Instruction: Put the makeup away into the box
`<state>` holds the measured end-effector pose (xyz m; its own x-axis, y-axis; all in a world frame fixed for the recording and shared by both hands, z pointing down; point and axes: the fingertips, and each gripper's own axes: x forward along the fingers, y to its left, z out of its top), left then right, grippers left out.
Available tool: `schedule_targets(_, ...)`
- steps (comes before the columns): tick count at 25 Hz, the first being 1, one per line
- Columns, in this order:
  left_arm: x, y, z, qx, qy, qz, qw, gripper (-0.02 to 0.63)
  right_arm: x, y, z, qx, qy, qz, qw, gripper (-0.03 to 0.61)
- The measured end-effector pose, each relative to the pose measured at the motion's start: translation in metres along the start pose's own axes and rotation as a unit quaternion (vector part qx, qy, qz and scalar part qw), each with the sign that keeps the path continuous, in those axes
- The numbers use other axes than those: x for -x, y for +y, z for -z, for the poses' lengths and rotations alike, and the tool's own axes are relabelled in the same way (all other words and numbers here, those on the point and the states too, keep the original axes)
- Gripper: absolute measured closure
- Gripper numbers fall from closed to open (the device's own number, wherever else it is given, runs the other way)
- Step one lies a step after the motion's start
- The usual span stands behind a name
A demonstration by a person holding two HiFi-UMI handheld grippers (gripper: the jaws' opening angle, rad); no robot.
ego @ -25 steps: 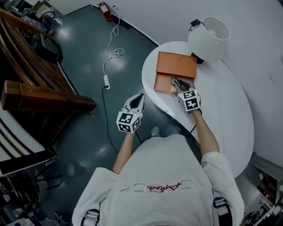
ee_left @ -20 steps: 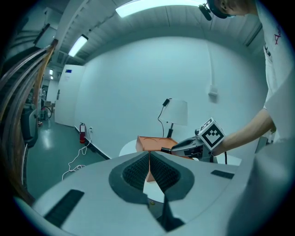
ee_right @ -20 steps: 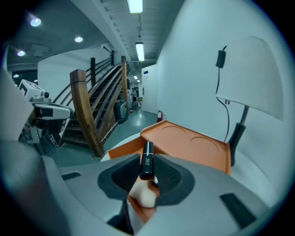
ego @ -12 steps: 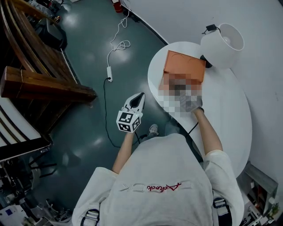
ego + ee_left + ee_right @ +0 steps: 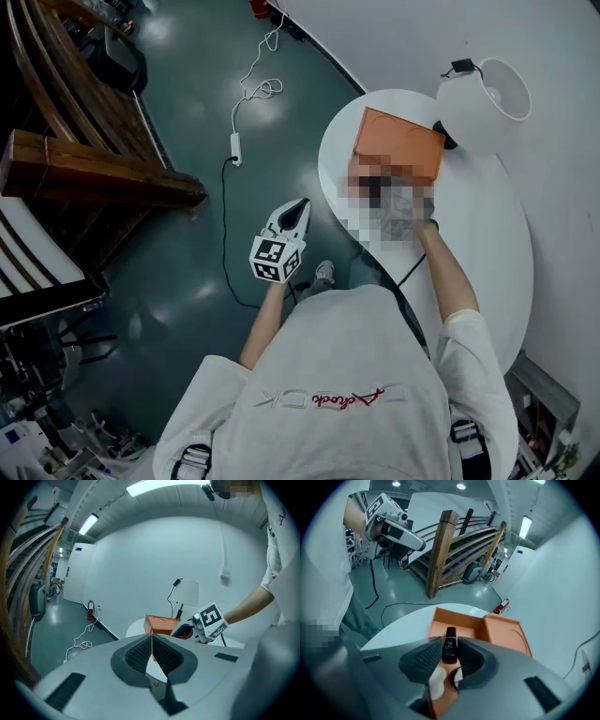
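Orange box (image 5: 461, 619) lies open on the white table (image 5: 487, 253); over it our right gripper (image 5: 449, 651) clamps a black makeup tube (image 5: 450, 637). Our left gripper (image 5: 152, 641), jaws together and empty, hangs left of the table.

The head view looks steeply down from above the person's shoulders onto the white table (image 5: 487, 272) and the floor (image 5: 187, 122). The left gripper view faces nearly level toward the orange box (image 5: 161, 623) from beside the table — well apart. The right gripper view tilts down, close above that box — all three views share it.
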<state>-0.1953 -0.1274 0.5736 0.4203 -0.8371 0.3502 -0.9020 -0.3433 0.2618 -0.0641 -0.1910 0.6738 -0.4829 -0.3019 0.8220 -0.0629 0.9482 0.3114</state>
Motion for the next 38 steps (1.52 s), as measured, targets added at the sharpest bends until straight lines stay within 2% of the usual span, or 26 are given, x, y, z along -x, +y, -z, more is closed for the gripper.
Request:
schedule_targets(12,0.004,0.009,0.003,0.006,0.007,-0.016,0.9998,0.6,-0.017,-0.007,0.004,-0.037,-0.002,0.0,0.999,0.472)
schedule_targets(31,-0.001,0.011,-0.001,-0.002,0.008,-0.007,0.9999,0.598,-0.015,-0.017,0.01,-0.078,-0.006,0.023,0.997,0.462)
schedule_targets(33,-0.002,0.008,-0.003,-0.005,0.006,-0.001,1.0,0.599,-0.01,-0.018,0.008,-0.09,-0.008,0.034,0.995,0.48)
schedule_targets(35,-0.002,0.006,-0.006,-0.009,0.005,0.005,0.9999,0.598,-0.005,-0.019,0.008,-0.098,-0.01,0.049,0.994,0.534)
schedule_targets(38,-0.003,0.003,-0.011,-0.015,0.002,0.012,0.9998,0.599,0.002,-0.018,0.008,-0.106,-0.012,0.061,0.992,0.554)
